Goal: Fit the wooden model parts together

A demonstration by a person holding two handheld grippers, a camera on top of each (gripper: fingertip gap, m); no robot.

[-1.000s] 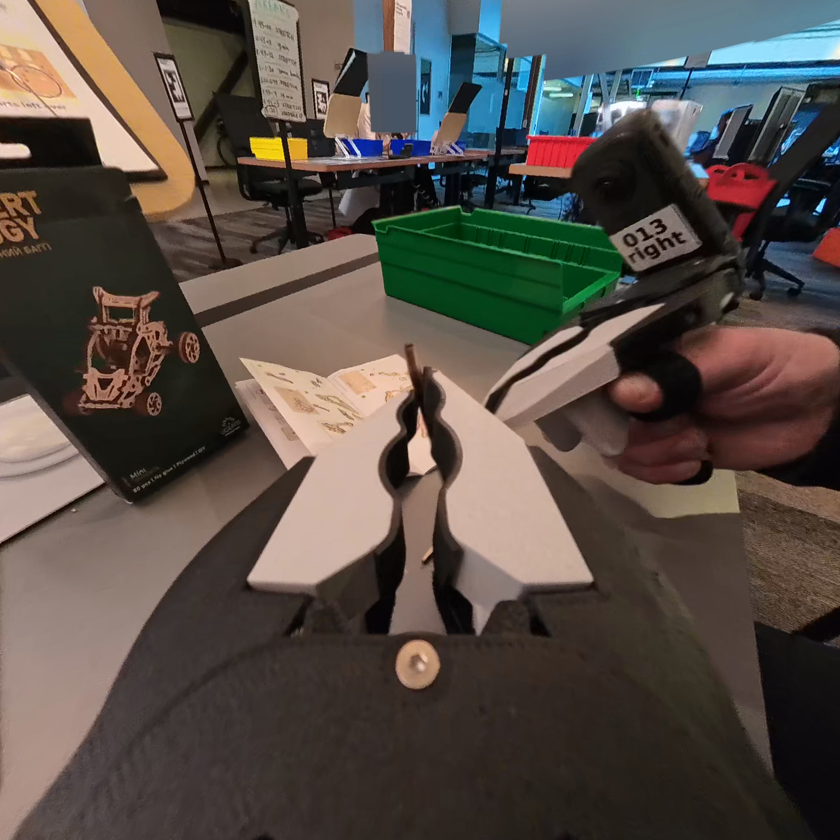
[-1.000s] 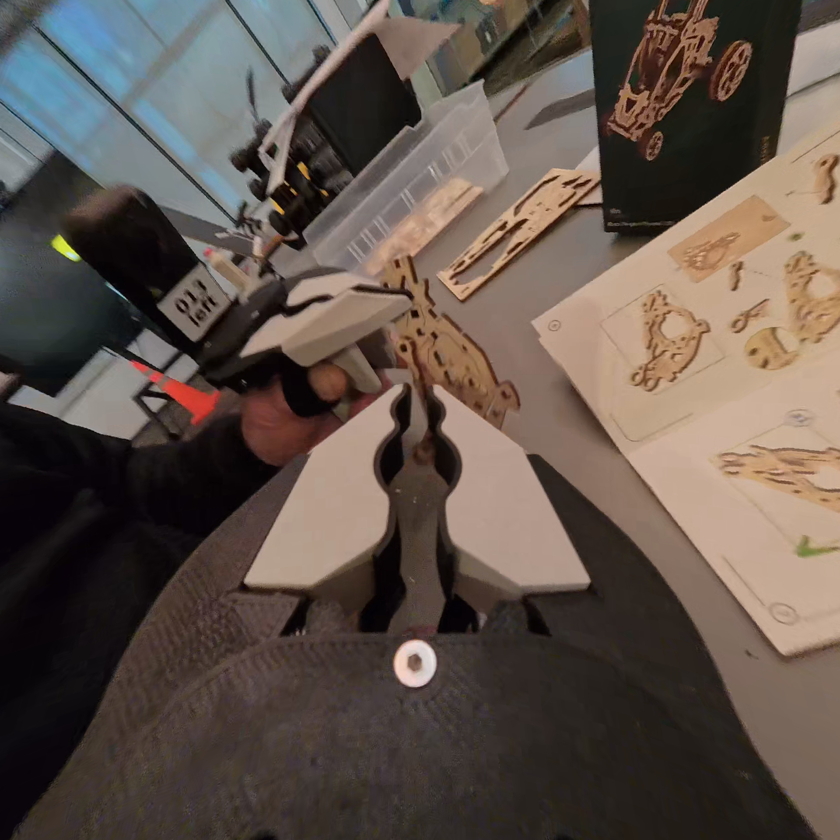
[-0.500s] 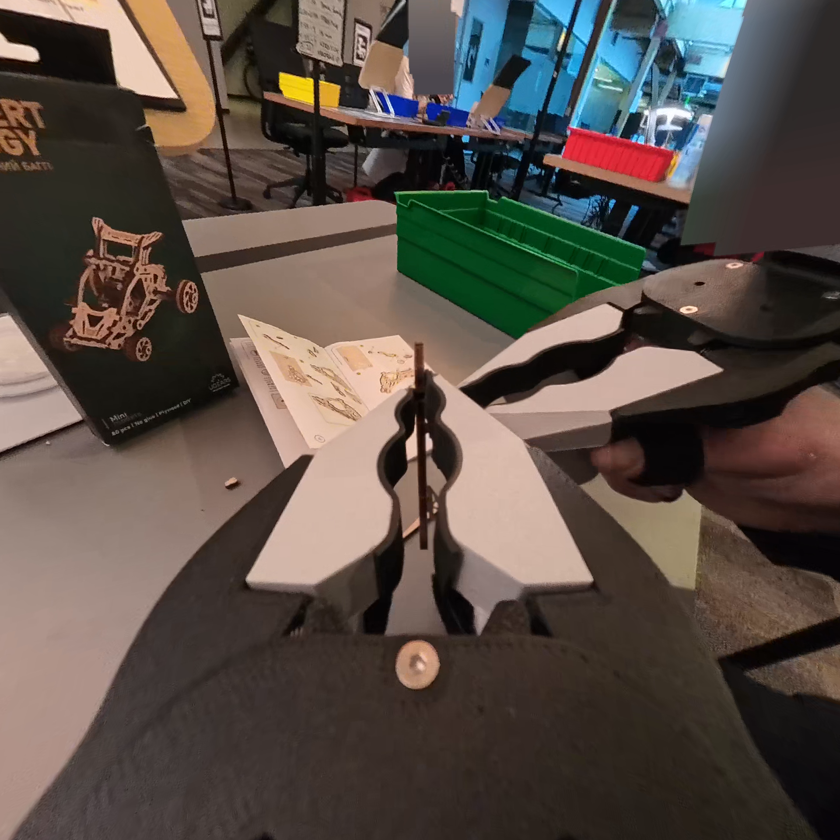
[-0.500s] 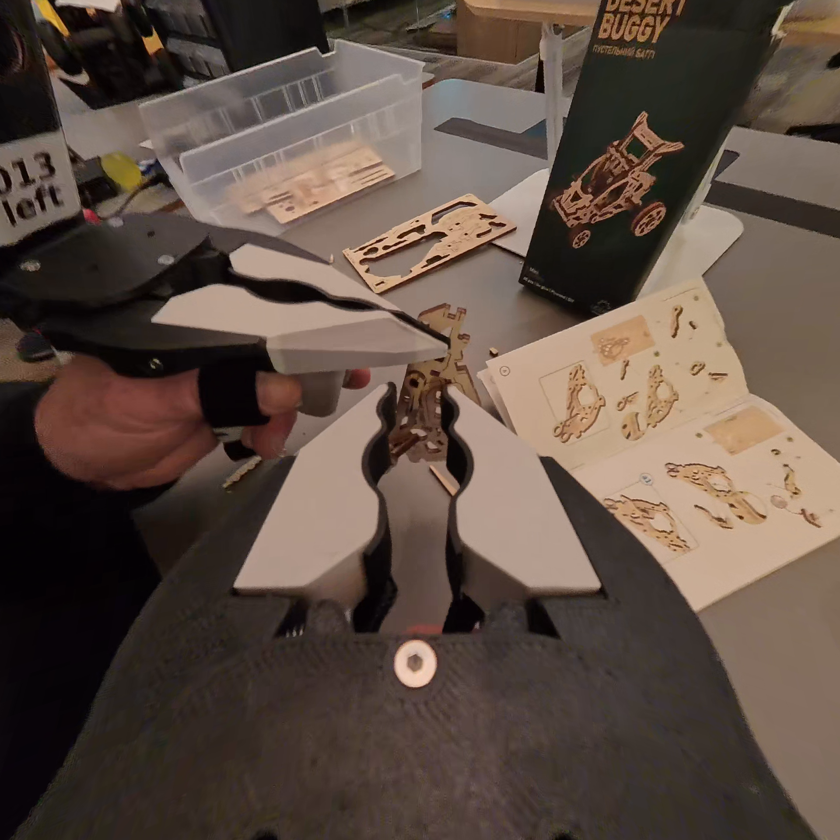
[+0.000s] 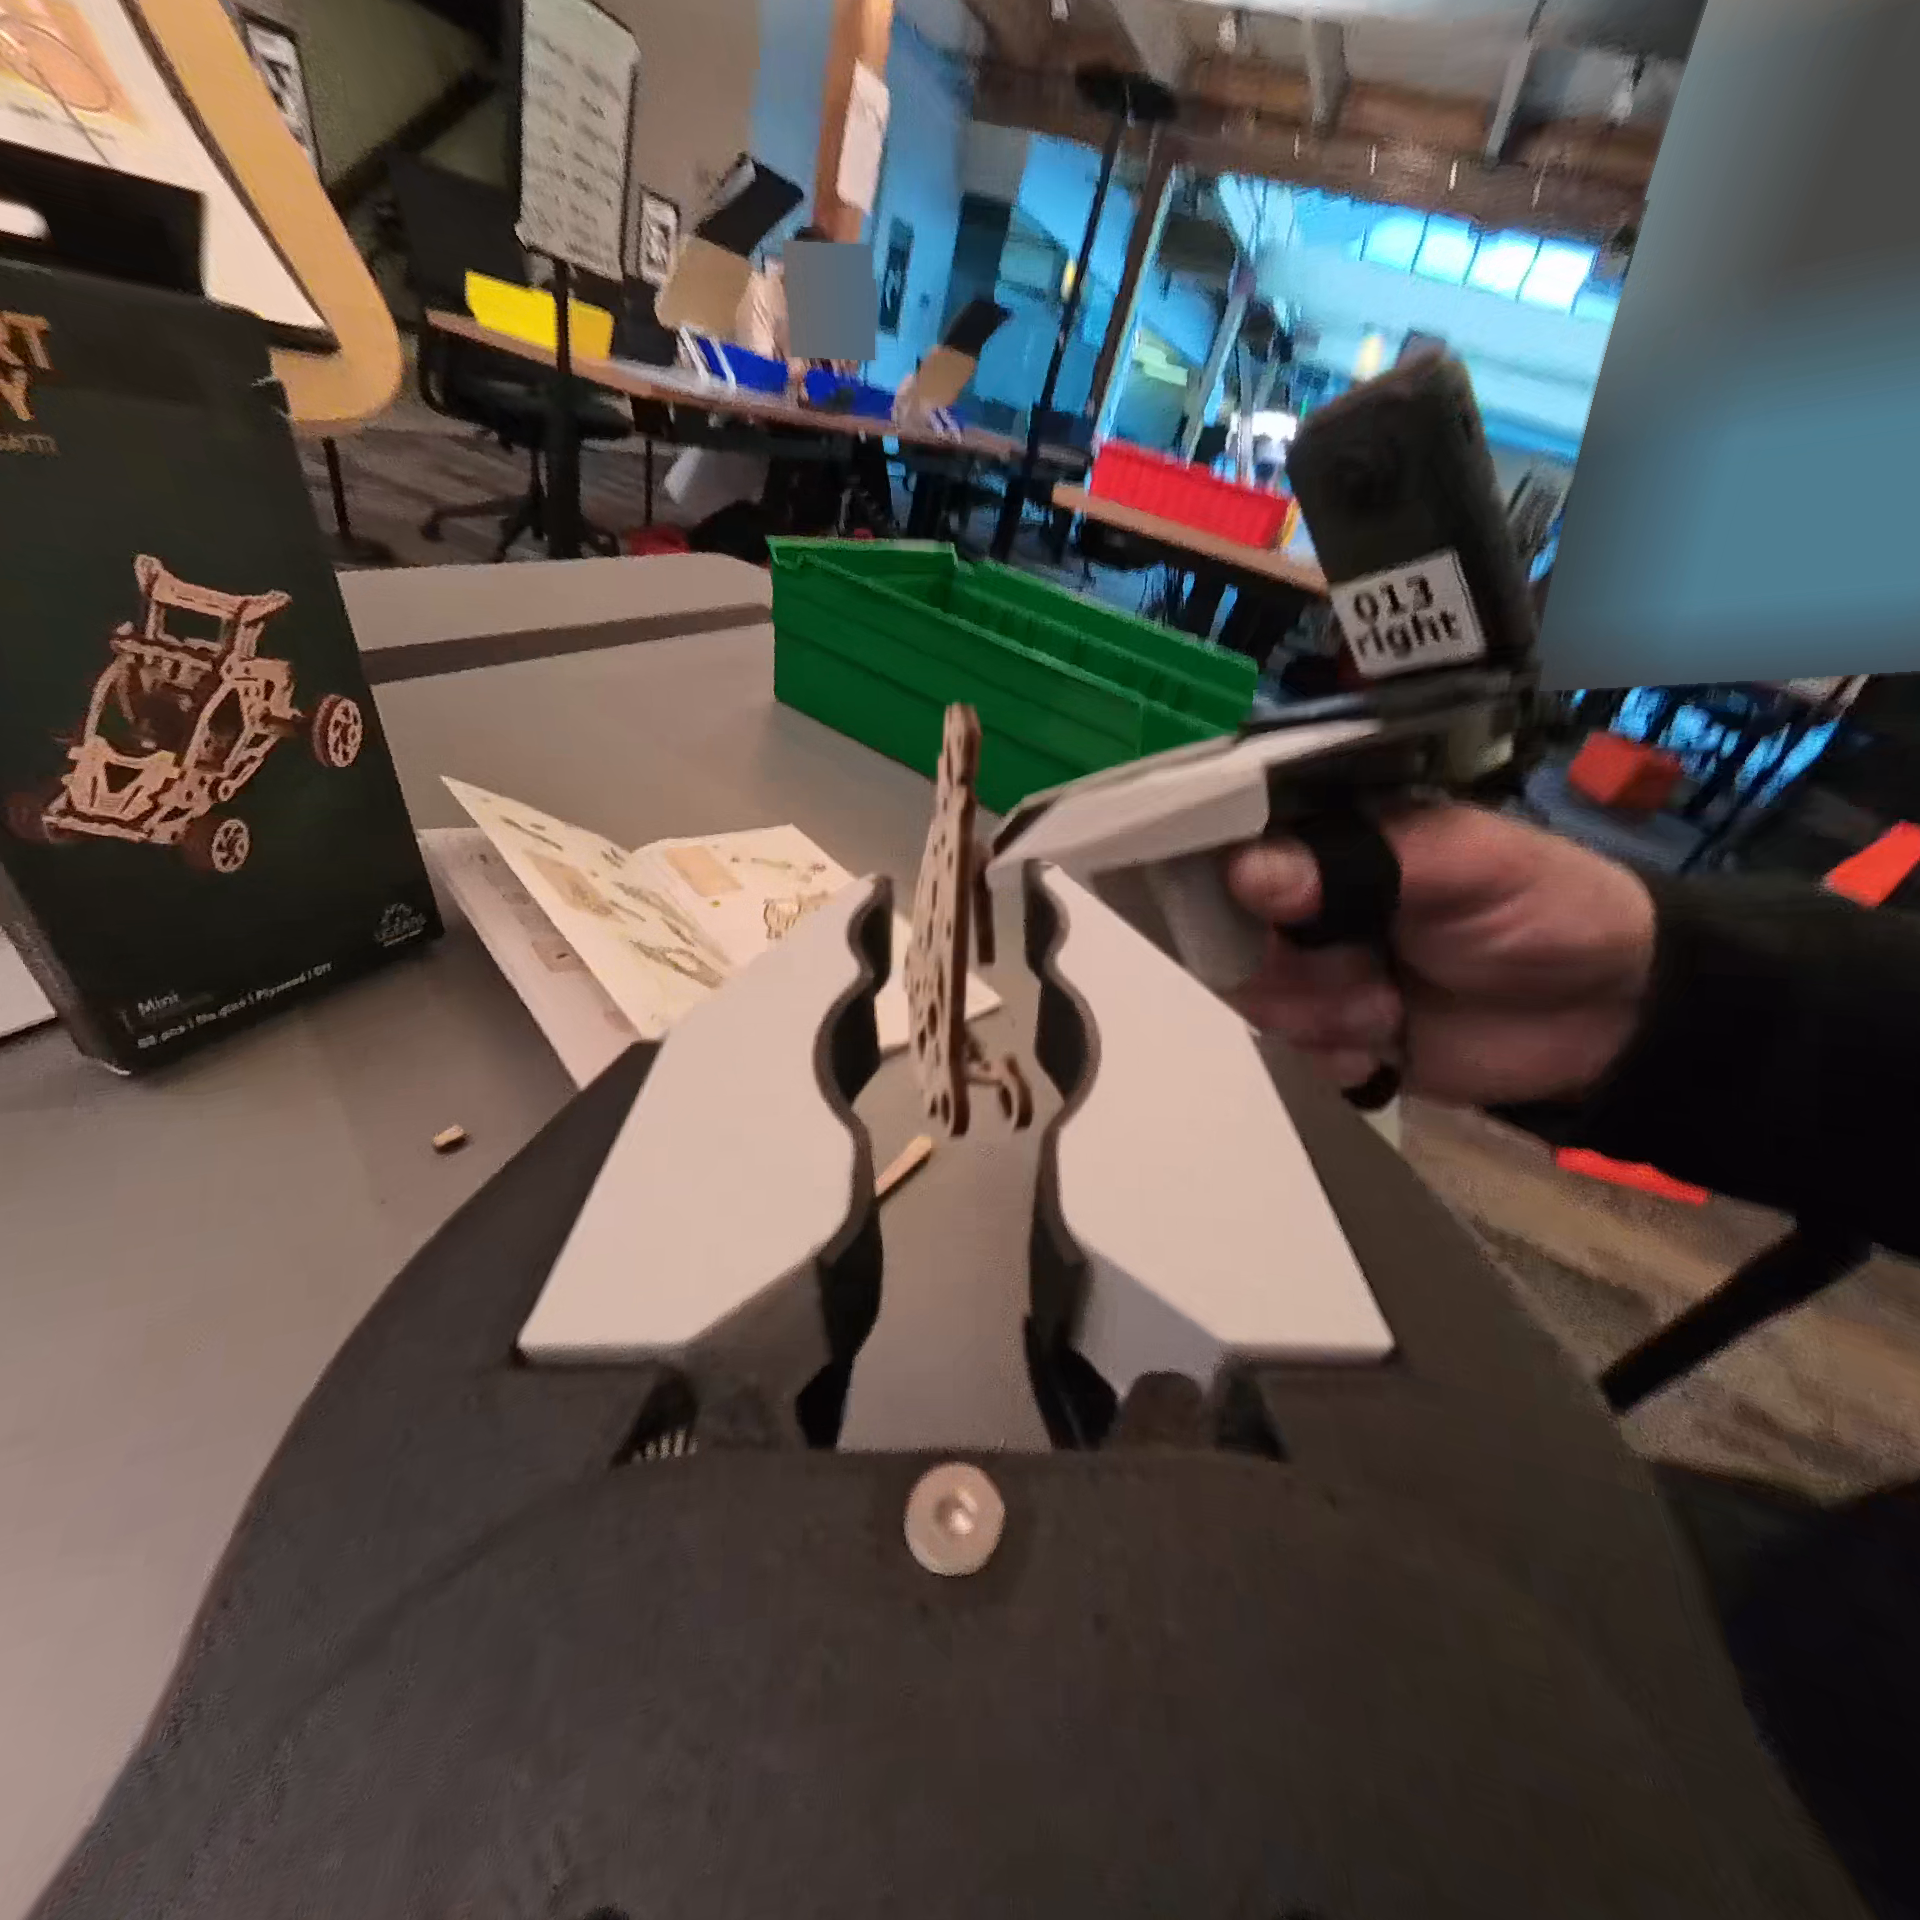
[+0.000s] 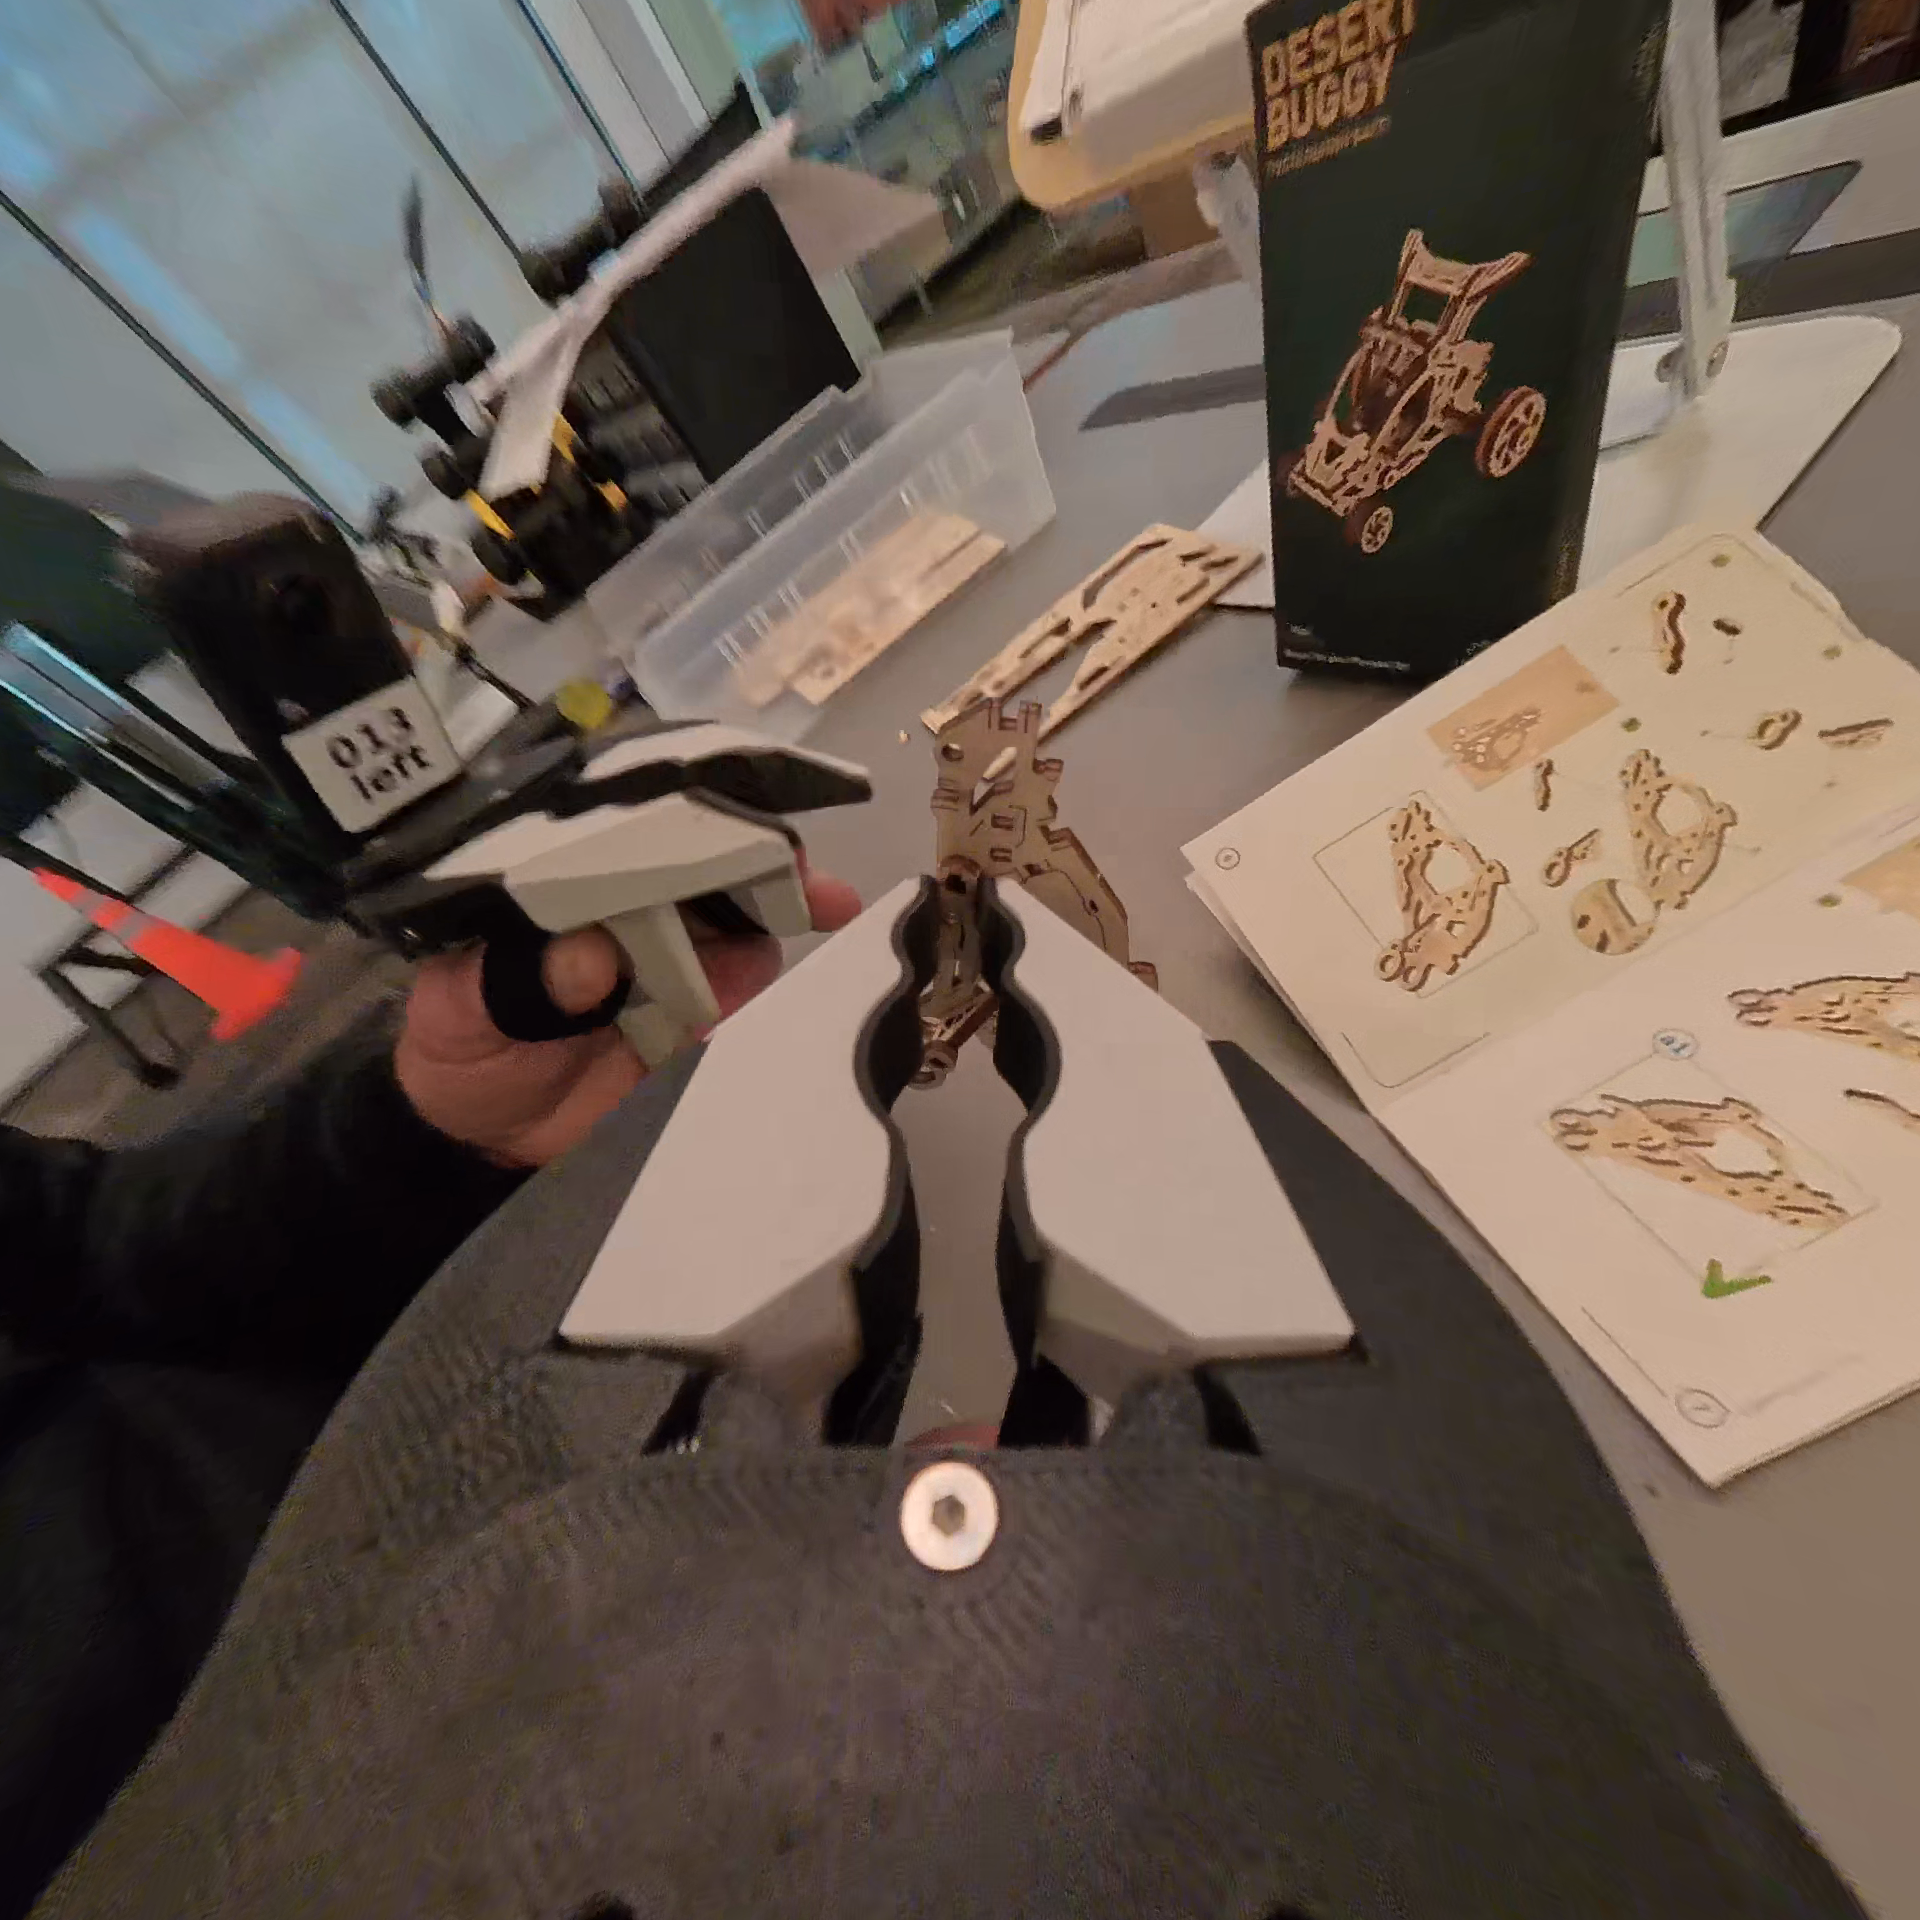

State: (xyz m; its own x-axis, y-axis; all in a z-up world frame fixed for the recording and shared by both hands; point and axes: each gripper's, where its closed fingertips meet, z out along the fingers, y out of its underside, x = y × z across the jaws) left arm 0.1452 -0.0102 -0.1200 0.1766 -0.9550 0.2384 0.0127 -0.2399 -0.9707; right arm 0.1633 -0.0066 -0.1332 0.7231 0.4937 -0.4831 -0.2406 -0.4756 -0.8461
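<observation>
Right gripper (image 6: 958, 894) is pinched tight on a thin tan wooden part (image 6: 997, 800) full of holes, standing upright, while left gripper (image 5: 956, 904) stays wide apart.

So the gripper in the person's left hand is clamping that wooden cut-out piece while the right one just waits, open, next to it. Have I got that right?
Reversed. The right wrist view shows the right gripper shut on the wooden piece; in the left wrist view, the left gripper stands open, clear gaps either side of the piece.

Green bin (image 5: 997, 665) and clear tub (image 6: 831, 540) on table (image 5: 582, 727).
</observation>
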